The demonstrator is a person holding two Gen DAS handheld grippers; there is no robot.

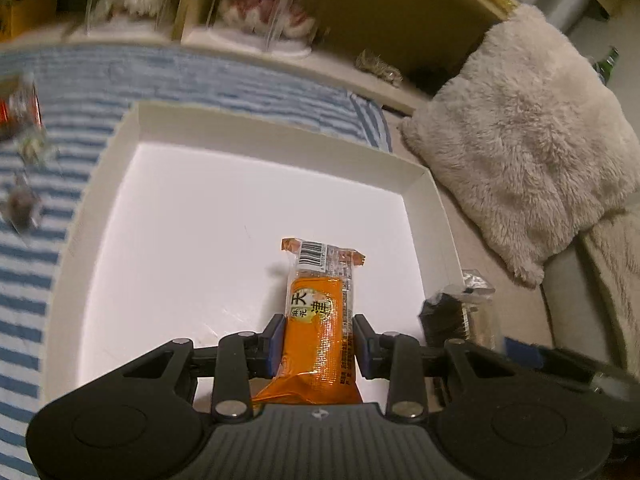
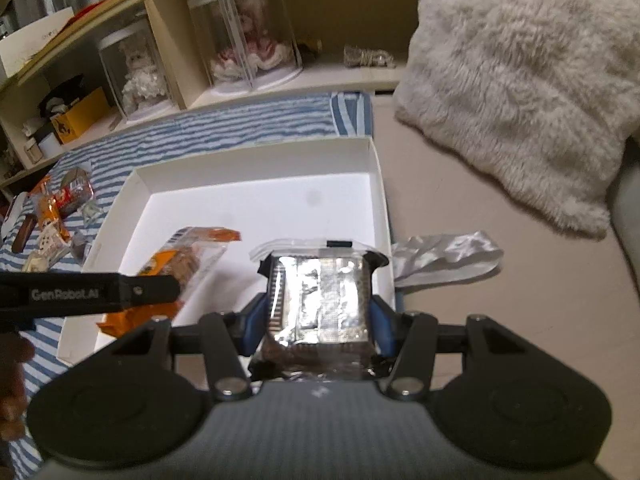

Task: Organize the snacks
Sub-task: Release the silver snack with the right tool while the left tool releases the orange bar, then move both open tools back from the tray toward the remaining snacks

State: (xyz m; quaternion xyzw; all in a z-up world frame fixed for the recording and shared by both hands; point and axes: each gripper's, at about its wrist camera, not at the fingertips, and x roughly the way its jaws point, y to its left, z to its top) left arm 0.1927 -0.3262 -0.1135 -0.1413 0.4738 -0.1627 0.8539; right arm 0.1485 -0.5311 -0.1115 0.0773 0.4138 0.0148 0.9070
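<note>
Left tool (image 1: 314,342) clamps an orange snack (image 1: 320,320) over the white box (image 1: 436,216); beside it, right tool (image 2: 318,318) clamps a foil-wrapped snack (image 2: 320,292) over that box's edge.

A lived-in home, most likely a bedroom or sitting corner, is indicated. A blue-and-white striped cover (image 2: 248,120) is spread at 11 o'clock, and a shaggy cream cushion (image 2: 520,80) is propped at 2 o'clock on a beige upholstered seat (image 2: 500,320). Along 12 o'clock a low wooden shelf unit (image 2: 168,40) is seen, in whose cubbies two dolls (image 2: 256,44) are kept under clear display covers (image 2: 128,76). A yellow carton (image 2: 76,118) and household clutter are stowed at 10 o'clock. Dim, warm indoor light is cast throughout.
</note>
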